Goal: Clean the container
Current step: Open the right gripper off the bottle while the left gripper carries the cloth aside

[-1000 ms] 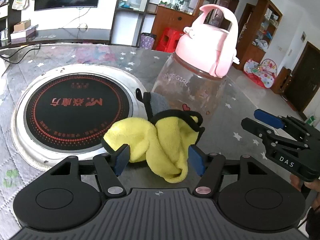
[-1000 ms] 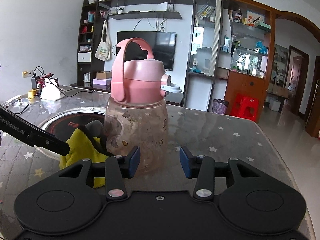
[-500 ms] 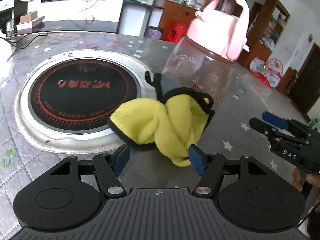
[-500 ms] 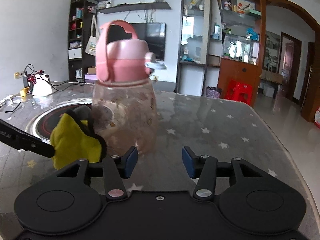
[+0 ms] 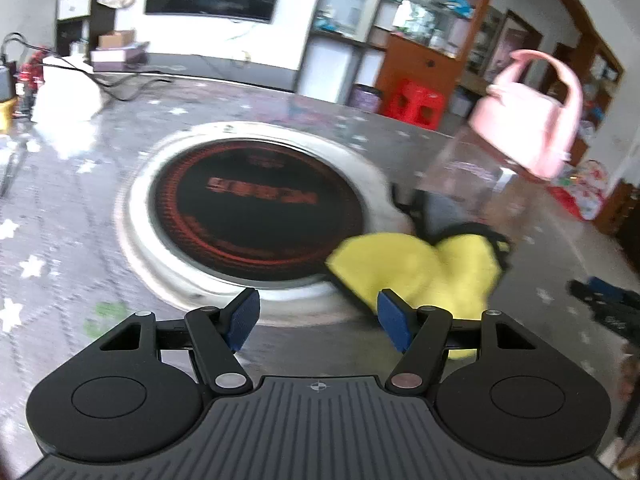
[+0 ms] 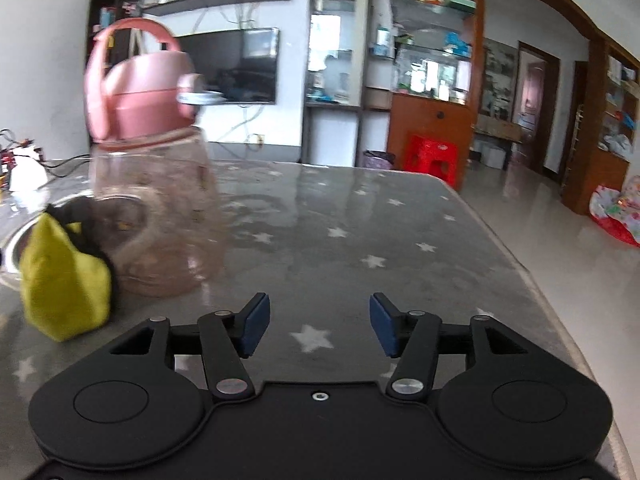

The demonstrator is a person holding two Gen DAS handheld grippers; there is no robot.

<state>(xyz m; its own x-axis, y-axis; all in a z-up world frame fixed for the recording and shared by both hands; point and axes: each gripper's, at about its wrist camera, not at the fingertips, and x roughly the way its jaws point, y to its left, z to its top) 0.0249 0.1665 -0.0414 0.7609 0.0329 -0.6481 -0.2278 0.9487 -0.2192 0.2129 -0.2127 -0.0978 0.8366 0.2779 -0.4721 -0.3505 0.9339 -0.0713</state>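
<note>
bottle (image 6: 152, 200): clear body, pink lid and handle, upright on the table (image 6: 360, 224), just beside the cooktop (image 5: 256, 208)
cloth (image 5: 420, 268): yellow with dark trim, crumpled, lying against the bottle's base and overlapping the cooktop rim
left gripper (image 5: 318, 316): fingers spread, nothing between them, above the cooktop's near rim; cloth just past its right finger
right gripper (image 6: 318, 324): fingers apart, holding nothing, over bare table, on the far side of the bottle from the cooktop
blur: left view smeared
</note>
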